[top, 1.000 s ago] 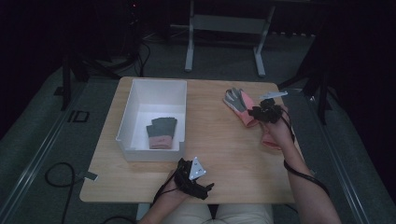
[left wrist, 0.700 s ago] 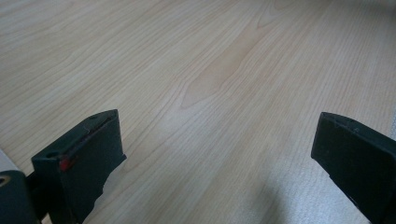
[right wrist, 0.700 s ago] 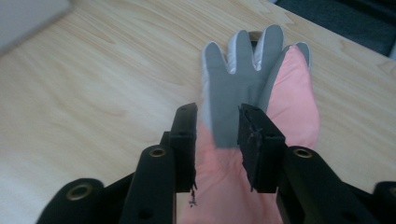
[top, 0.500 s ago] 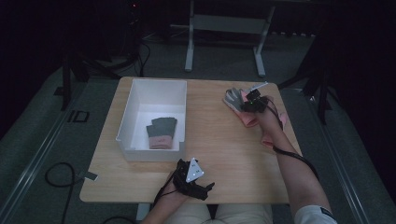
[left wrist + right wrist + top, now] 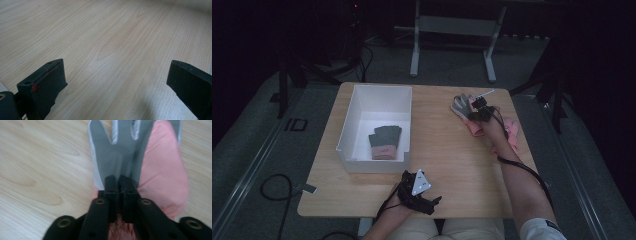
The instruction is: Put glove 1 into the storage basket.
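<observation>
On the table (image 5: pixel 447 165), the bin (image 5: pixel 362 102) already holds one glove pair; the right gripper (image 5: pixel 119 181) has moved up onto the grey-pink glove (image 5: pixel 120 152) at the far right and now clenches it, ready for lifting; left gripper (image 5: pixel 417 192) idles, jaws wide apart

Two black jaws of the left gripper (image 5: pixel 117 85) rise from the bottom edge, set wide apart with nothing between them. The jaw at lower left shows a small red mark on its upper edge and two small holes. The jaw at lower right is cut off by the frame. Behind and between them lies a pale wooden table (image 5: pixel 105 32) with long, wavy grain lines.
</observation>
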Available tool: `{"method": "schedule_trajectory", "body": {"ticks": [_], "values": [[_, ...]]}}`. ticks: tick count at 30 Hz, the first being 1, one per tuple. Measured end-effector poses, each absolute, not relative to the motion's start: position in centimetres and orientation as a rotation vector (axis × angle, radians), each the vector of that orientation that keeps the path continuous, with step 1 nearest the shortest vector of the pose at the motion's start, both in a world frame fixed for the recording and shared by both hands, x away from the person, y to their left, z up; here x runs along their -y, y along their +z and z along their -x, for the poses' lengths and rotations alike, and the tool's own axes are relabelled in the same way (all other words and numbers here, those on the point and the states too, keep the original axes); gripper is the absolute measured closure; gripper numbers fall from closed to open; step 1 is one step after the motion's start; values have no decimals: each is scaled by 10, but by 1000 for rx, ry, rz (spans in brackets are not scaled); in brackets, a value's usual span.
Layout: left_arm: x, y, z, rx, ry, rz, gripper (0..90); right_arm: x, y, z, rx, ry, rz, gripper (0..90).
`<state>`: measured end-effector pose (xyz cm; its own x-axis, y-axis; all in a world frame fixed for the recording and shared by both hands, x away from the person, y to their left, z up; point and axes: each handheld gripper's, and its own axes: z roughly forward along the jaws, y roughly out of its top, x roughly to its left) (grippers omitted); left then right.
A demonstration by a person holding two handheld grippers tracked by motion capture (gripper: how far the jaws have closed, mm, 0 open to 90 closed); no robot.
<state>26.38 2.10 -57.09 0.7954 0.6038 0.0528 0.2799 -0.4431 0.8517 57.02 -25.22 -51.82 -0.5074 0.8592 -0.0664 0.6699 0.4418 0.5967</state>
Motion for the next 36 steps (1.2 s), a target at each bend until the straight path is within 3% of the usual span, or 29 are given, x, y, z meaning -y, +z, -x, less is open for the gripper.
{"method": "schedule_trajectory", "body": {"ticks": [5,21,27,36], "values": [[-21,-570,-263,-644,447,-2051,19,247,-499,-544,-2270,853,-1382,883],[-19,-566,-259,-612,457,-2014,19,231,-433,-401,-2050,1192,-1470,884],[-20,-564,-257,-591,488,-2013,19,223,-451,-376,-2023,1154,-1554,885],[-23,-564,-258,-595,476,-2016,19,206,-504,-377,-2015,1111,-1701,884]]}}
